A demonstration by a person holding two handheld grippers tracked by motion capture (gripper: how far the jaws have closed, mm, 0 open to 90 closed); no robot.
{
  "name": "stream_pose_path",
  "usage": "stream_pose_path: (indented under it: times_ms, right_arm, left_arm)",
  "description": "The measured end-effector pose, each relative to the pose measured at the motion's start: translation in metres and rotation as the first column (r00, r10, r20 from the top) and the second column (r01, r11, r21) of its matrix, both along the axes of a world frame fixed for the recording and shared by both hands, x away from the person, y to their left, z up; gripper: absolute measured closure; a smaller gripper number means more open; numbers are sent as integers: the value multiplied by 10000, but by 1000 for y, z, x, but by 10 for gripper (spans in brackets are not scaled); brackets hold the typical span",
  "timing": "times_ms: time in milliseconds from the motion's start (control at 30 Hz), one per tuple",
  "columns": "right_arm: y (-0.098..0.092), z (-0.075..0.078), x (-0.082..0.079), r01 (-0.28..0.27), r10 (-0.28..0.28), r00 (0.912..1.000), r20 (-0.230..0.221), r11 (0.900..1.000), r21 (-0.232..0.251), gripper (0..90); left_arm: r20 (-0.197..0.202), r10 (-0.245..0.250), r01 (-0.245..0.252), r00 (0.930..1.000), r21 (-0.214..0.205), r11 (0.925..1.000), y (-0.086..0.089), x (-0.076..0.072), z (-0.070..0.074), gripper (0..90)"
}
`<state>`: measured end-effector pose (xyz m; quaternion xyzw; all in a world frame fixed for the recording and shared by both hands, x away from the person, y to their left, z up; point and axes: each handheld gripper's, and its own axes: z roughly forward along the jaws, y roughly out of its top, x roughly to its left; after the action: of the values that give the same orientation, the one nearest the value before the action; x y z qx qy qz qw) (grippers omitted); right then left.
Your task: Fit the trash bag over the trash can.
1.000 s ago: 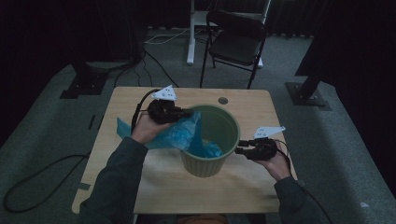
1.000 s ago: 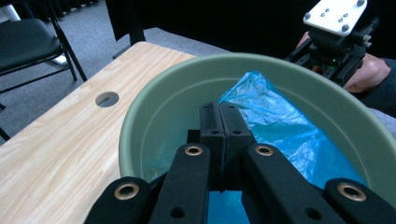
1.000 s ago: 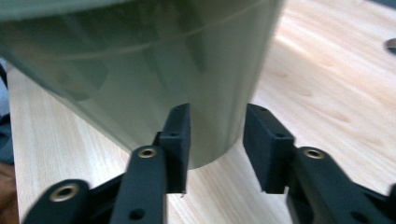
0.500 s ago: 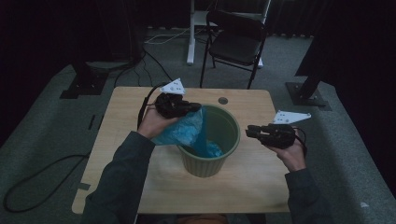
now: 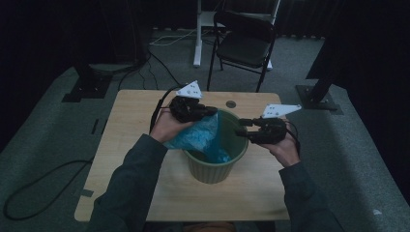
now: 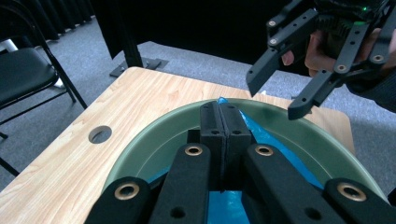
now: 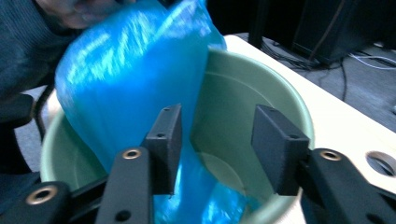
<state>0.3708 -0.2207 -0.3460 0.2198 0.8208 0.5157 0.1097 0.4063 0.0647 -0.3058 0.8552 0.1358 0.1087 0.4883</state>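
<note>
**Kid:** What is on the left?

**Helper:** The left gripper [image 5: 209, 111] is squeezed tight on the top edge of a blue bag [image 5: 196, 137]. Its two black jaws press flat together with the thin plastic caught between them.

**Kid:** Where is the bag?

**Helper:** Half in, half out. Its bottom sits inside the green bin [image 5: 212, 166] in the middle of the wooden table [image 5: 125, 145]. Its top hangs over the bin's left rim, up to the gripper.

**Kid:** Is the bag heavy?

**Helper:** I think it is very light, soft and floppy. It is shiny and crinkly, so it may slip. Best to pinch it at the top edge, where the plastic is bunched. The bin looks hard, smooth and round.

**Kid:** And on the right?

**Helper:** The right gripper [image 5: 243, 128] hovers over the bin's right rim. Its jaws have just been opening and now stand apart. The bag is just past its jaws, but nothing is pinched.
</note>
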Motion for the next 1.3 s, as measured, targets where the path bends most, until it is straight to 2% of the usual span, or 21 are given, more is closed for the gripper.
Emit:
stream_pose_path:
  times_ms: [133, 167, 267, 467, 567, 633, 667, 700, 733, 767, 800, 833, 1033, 1133, 1167, 1300]
  right_arm:
    - [5, 1, 1, -52, 52, 10000, 64, 10000, -18, 472]
    - [9, 2, 3, -228, 228, 9997, 54, 9997, 0, 433]
    - [16, 3, 7, -353, 354, 9994, -59, 9994, 51, 391]
    - [27, 5, 10, -808, 809, 9967, -40, 9966, 183, 391]
    - [32, 5, 11, -1120, 1124, 9935, -154, 9935, 218, 457]
    - [35, 4, 11, -1395, 1399, 9899, -219, 9900, 191, 561]
    - [35, 4, 11, -1395, 1399, 9899, -219, 9900, 191, 561]
    - [37, 3, 12, -1556, 1562, 9872, -319, 9876, 207, 678]
    - [38, 3, 12, -1636, 1644, 9859, -311, 9862, 244, 743]
    - [38, 3, 12, -1636, 1644, 9859, -311, 9862, 244, 743]
    - [38, 4, 12, -1662, 1670, 9857, -230, 9856, 315, 844]
    - [38, 4, 12, -1592, 1596, 9870, -171, 9869, 261, 877]
    - [27, 2, 9, -1126, 1127, 9936, 56, 9935, -173, 900]
    - [21, -1, 8, -984, 988, 9951, 101, 9946, -318, 899]
    - [19, -2, 7, -909, 914, 9957, 129, 9951, -388, 899]
    - [13, -3, 6, -802, 812, 9964, 245, 9961, -358, 899]
  left_arm:
    - [44, -69, 69, 10000, 15, 10000, -3, -1, 0, 896]
    - [34, -91, 91, 10000, 11, 10000, -4, -1, 0, 896]
    - [54, -176, 176, 9998, 2, 9998, -8, -2, 0, 896]
    - [128, -340, 340, 9993, -15, 9994, -14, -4, 2, 896]
    - [140, -389, 389, 9991, 18, 9992, -15, -5, 2, 896]
    - [133, -399, 399, 9991, 11, 9992, -16, -5, 2, 896]
    - [133, -399, 399, 9991, 11, 9992, -16, -5, 2, 895]
    - [122, -411, 411, 9991, 2, 9992, -16, -5, 2, 894]
    - [115, -433, 433, 9990, -17, 9991, -16, -5, 1, 894]
    - [115, -433, 433, 9990, -17, 9991, -16, -5, 1, 894]
    - [126, -433, 433, 9990, -20, 9991, -16, -5, 1, 891]
    - [107, -402, 403, 9991, -79, 9992, -15, -6, 2, 882]
    - [346, -38, 42, 9994, -101, 9999, -1, -9, 8, 776]
    - [385, 439, -421, 9983, -467, 9980, 23, -9, 15, 762]
    - [385, 439, -421, 9983, -467, 9980, 23, -9, 15, 757]
    - [288, 962, -944, 9949, -585, 9938, 46, -8, 15, 739]
